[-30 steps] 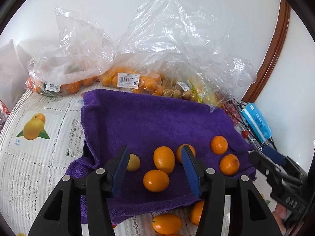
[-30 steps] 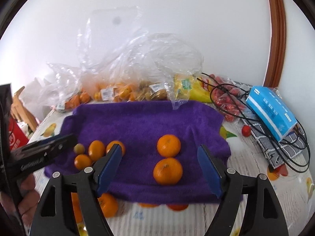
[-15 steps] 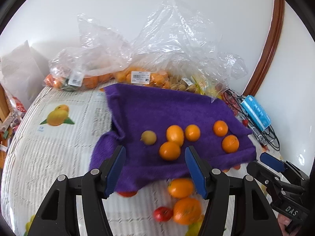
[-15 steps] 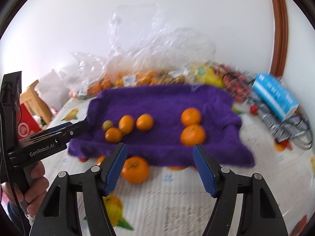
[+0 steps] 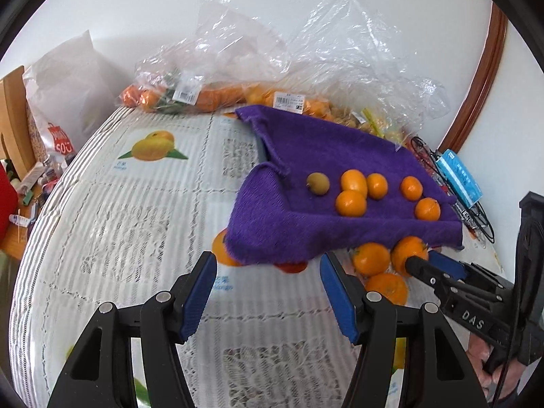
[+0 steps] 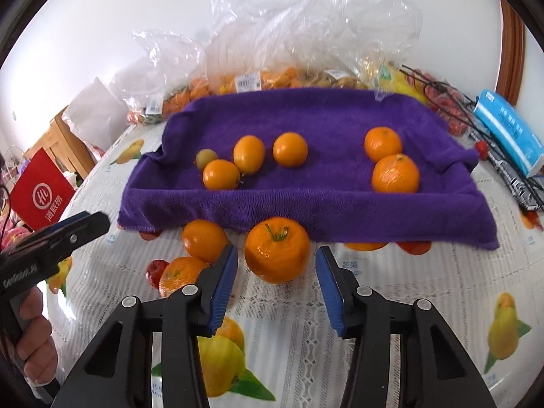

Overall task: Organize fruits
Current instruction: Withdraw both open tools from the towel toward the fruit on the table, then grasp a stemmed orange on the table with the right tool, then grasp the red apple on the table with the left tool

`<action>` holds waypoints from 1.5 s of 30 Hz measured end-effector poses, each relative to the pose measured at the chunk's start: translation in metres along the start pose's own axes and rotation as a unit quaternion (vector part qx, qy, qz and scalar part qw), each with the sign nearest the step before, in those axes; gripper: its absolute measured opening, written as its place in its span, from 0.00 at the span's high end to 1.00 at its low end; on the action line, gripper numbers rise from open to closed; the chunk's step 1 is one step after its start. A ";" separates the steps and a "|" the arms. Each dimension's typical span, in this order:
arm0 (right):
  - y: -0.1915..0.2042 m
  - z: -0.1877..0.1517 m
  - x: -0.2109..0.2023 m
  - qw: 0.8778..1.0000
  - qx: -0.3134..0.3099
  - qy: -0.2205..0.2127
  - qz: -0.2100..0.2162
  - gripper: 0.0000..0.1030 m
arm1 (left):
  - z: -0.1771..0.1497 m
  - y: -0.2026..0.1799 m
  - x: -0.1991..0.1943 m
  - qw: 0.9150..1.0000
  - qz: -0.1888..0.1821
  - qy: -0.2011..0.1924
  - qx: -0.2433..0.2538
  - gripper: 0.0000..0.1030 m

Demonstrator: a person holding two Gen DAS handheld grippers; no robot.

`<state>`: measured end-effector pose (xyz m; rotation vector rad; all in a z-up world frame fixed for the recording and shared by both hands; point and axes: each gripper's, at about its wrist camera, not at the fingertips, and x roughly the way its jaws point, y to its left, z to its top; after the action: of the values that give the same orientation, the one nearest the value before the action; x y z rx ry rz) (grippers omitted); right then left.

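A purple towel (image 6: 326, 115) lines a tray and holds several oranges (image 6: 395, 174) and one small yellow-green fruit (image 6: 206, 157). More oranges lie on the tablecloth in front of the towel. My right gripper (image 6: 276, 273) is open, its fingertips on either side of a large orange with a stem (image 6: 277, 253), not touching. My left gripper (image 5: 268, 280) is open and empty over the tablecloth, just before the towel's (image 5: 340, 156) near left corner. The right gripper (image 5: 438, 268) also shows at the right of the left wrist view, against loose oranges (image 5: 370, 258).
Clear plastic bags of fruit (image 6: 258, 78) stand behind the towel by the wall. A blue box (image 6: 506, 132), black cables and small red tomatoes (image 6: 481, 148) lie at the right. A red bag (image 6: 40, 197) and wooden furniture are past the table's left edge.
Both grippers have drawn back toward the table's front. The right gripper has dropped to the loose oranges and narrowed its opening around the stemmed one. The left view has swung left.
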<state>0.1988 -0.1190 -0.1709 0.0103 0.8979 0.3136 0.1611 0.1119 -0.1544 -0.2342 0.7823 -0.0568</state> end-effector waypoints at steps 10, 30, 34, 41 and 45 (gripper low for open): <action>-0.002 -0.001 0.020 1.000 0.007 0.006 -0.005 0.57 | -0.017 -0.011 0.003 0.998 -0.050 0.034 0.030 0.41; -0.061 -0.033 -0.030 0.999 0.003 -0.019 -0.048 0.58 | -0.024 -0.056 0.030 0.993 -0.018 0.053 0.102 0.44; -0.066 -0.034 -0.027 0.999 0.010 -0.019 -0.046 0.58 | -0.025 -0.063 0.035 0.993 -0.001 0.045 0.112 0.47; -0.068 -0.034 -0.021 0.999 0.014 -0.011 -0.035 0.58 | -0.028 -0.074 0.035 0.990 0.006 0.040 0.139 0.74; -0.068 -0.035 -0.017 0.999 0.015 -0.004 -0.029 0.57 | -0.028 -0.075 0.034 0.989 -0.002 0.040 0.140 0.77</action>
<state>0.1800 -0.1932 -0.1887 0.0129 0.8934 0.2465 0.1683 0.0289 -0.1803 0.0326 0.8434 -0.1786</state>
